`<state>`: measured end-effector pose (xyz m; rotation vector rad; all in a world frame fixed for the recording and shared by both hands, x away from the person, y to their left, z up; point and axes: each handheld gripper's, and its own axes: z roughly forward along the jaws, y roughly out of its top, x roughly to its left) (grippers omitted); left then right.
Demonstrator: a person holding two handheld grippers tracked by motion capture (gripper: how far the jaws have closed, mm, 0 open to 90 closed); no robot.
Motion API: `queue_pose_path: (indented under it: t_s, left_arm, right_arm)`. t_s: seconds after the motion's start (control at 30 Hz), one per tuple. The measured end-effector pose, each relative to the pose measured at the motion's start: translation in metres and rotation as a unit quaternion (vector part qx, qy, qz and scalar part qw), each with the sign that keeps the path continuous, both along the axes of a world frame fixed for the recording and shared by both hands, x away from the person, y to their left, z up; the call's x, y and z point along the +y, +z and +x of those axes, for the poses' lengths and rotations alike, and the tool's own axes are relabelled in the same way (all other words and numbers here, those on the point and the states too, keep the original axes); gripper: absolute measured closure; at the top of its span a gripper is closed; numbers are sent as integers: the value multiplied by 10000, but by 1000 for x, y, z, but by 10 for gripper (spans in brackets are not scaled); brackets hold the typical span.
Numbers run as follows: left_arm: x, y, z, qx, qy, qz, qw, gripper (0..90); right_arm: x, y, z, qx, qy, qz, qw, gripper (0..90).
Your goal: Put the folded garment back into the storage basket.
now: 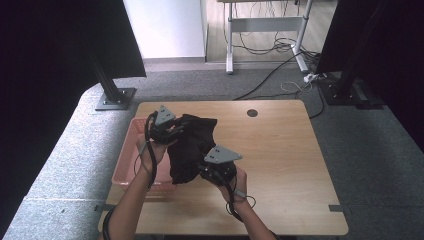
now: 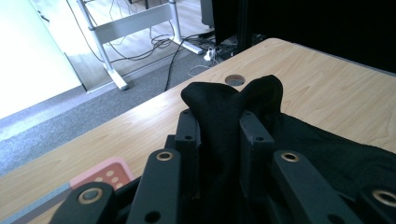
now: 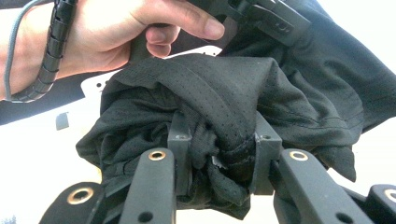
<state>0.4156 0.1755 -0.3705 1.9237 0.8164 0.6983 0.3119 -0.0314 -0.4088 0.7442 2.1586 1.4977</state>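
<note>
A black mesh garment (image 1: 190,147) hangs bunched between my two grippers above the left half of the wooden table (image 1: 280,150). My left gripper (image 1: 172,131) holds its far end: in the left gripper view the jaws pinch a fold of the black garment (image 2: 224,121). My right gripper (image 1: 207,172) holds the near end, its jaws shut on a wad of the perforated black garment (image 3: 219,116). In the right gripper view the person's other hand (image 3: 112,37) grips the left gripper just beyond the cloth.
A pink perforated basket (image 1: 131,155) sits at the table's left edge, under the left forearm; its corner (image 2: 105,175) appears in the left gripper view. A round cable hole (image 1: 252,113) lies at the far middle. Black stands and cables surround the table.
</note>
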Motion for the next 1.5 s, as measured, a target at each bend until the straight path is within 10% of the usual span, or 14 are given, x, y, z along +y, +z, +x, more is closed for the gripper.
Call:
queue_pose_path:
  t_s: [1.5]
  left_arm:
    - [48,-4,5,2,341,76,9994,721]
  right_arm:
    - [52,-1,19,-2,316,67,9995,680]
